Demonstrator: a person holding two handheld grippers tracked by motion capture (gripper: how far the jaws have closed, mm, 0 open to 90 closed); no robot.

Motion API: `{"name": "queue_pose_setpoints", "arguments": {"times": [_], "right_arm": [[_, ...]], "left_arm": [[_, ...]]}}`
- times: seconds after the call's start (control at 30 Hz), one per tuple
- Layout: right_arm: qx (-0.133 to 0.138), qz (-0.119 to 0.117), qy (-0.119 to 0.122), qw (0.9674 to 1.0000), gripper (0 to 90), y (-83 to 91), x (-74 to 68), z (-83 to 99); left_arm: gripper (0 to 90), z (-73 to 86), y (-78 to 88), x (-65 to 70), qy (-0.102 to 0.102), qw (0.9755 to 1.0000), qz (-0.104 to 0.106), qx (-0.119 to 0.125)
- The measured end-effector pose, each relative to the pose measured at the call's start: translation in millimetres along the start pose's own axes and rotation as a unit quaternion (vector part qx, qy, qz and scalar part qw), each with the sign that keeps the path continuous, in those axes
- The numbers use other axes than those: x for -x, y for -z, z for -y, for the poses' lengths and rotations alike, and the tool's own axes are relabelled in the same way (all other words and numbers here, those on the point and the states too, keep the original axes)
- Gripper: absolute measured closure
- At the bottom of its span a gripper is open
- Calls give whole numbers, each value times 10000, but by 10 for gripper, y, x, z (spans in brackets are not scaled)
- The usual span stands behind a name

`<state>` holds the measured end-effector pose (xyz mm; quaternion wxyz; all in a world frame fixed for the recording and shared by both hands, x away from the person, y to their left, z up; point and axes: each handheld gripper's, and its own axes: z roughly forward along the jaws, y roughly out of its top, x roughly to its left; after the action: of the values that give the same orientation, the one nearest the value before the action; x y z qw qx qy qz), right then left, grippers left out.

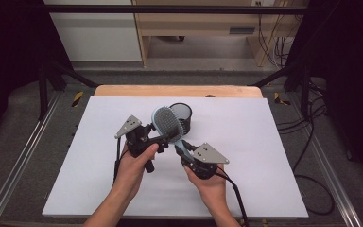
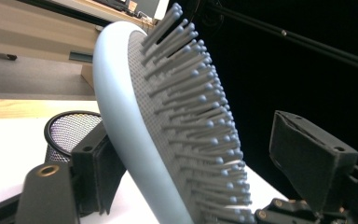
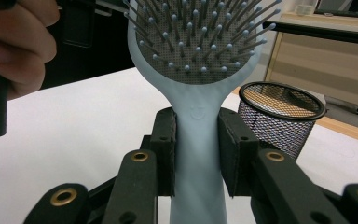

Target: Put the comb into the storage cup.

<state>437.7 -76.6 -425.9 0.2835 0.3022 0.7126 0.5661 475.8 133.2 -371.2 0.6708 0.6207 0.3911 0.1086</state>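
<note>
A light-blue hairbrush (image 1: 167, 121) with grey bristles stands tilted above the white table top (image 1: 264, 142). My right gripper (image 1: 183, 150) is shut on its handle (image 3: 198, 154), a black pad pressed on each side. My left gripper (image 1: 169, 136) reaches in from the left, its jaws on either side of the brush head (image 2: 121, 116). One jaw sits against the smooth back. The other stands well away from the bristle tips, so this gripper is open. Just behind the brush a black mesh cup (image 1: 183, 113) stands upright on the table, also in the left gripper view (image 2: 67, 133) and the right gripper view (image 3: 279, 119).
A wooden strip (image 1: 170, 91) runs along the table's far edge. Metal frame rails (image 1: 23, 156) flank the table on both sides, and cables (image 1: 312, 142) lie on the floor at the right. Light wooden furniture (image 1: 194, 28) stands beyond the table.
</note>
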Motion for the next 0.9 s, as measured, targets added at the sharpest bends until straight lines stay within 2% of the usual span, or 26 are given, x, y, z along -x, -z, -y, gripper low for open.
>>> {"name": "queue_pose_setpoints", "arguments": {"times": [0.33, 0.57, 0.9], "right_arm": [[56, -49, -73, 9999, 696, 8, -2, -12], [48, -82, -80, 9999, 696, 2, 1, -9], [7, -129, -103, 9999, 696, -11, 6, 0]], "left_arm": [[313, 17, -2, -15, 60, 10000, 30, -22], [370, 19, 7, -44, 251, 9997, 6, 61], [393, 23, 5, -60, 411, 9991, -44, 91]]}}
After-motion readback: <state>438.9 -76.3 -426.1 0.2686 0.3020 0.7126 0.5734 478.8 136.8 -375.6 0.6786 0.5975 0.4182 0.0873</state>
